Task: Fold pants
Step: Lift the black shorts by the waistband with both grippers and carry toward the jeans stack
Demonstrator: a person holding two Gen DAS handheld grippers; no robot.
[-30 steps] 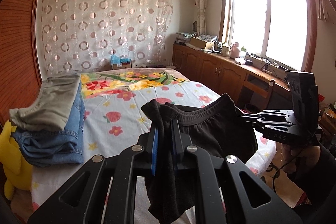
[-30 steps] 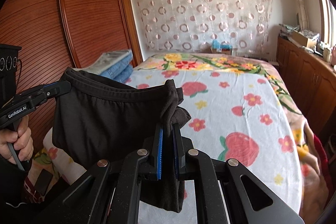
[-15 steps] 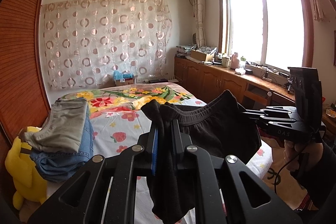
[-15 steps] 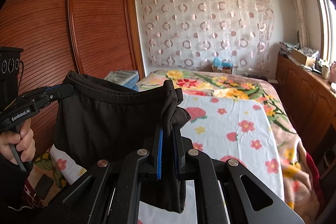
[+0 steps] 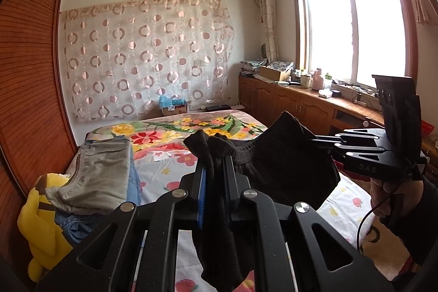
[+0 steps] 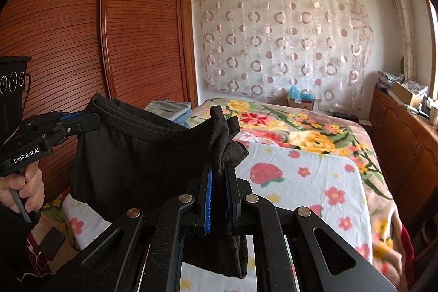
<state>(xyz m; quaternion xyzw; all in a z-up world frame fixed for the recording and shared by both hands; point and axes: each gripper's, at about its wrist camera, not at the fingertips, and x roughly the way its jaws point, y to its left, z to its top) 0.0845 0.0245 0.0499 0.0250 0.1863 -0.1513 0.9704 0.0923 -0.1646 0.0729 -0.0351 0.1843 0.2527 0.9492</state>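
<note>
Black knit pants held up by the waistband, ready to lay out

My left tool (image 5: 214,168) and right tool (image 6: 219,177) are each clamped tight on a bunched end of the black knit pants (image 6: 131,155), so the waistband stretches between them in the air above the flowered bedspread (image 6: 314,182). I judge this the lift-and-spread step; next I need to lower the pants flat onto the bed, clear of the folded stack of grey and denim clothes (image 5: 104,177) farther left.

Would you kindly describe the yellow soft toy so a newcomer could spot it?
Start at the wooden wardrobe beside the bed. At its foot, next to the stack of folded clothes, sits the yellow plush toy, the only bright yellow, stuffed thing there.
</note>
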